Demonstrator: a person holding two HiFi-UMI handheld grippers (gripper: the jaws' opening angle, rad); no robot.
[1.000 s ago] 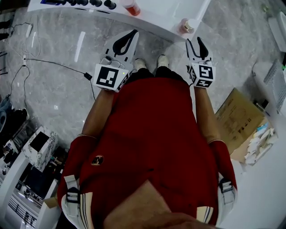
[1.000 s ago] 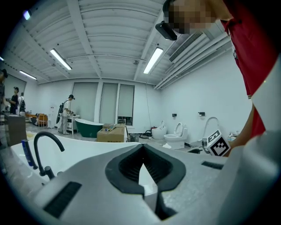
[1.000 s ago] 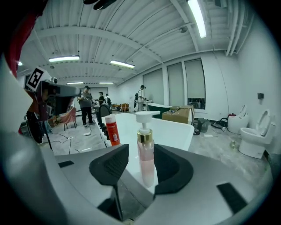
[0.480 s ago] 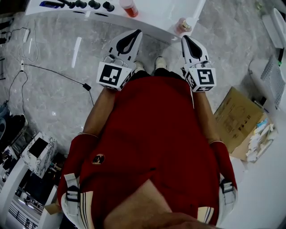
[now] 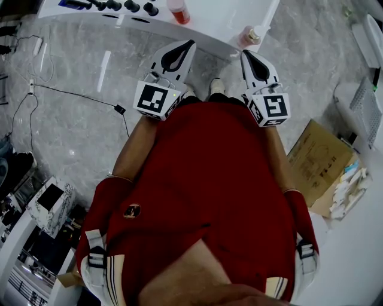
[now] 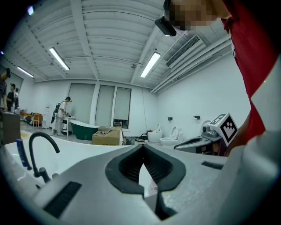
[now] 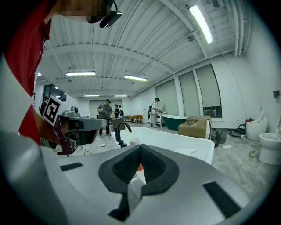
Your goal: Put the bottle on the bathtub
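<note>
The white bathtub (image 5: 221, 18) runs across the top of the head view. A red-orange bottle (image 5: 178, 9) stands on its rim beside the black faucet knobs (image 5: 128, 6). A pink pump bottle (image 5: 249, 34) stands at the rim's near corner. My left gripper (image 5: 190, 44) is shut and empty, its tips at the tub's edge. My right gripper (image 5: 246, 54), just below the pink bottle, is also shut and empty. In the right gripper view the red-orange bottle (image 7: 138, 167) shows through the hole behind the closed tips (image 7: 140, 146). The left gripper view shows closed tips (image 6: 141, 147) before the tub (image 6: 66, 151).
A cardboard box (image 5: 317, 158) lies on the marble floor at the right. A black cable (image 5: 78, 89) runs along the floor at the left, with cases (image 5: 51, 200) below it. The gripper views show a curved black faucet (image 6: 39, 147), a green tub (image 6: 85, 129), toilets (image 6: 169, 139) and people far off.
My right gripper went from open to shut. Both grippers have moved a little forward toward the tub's rim.
</note>
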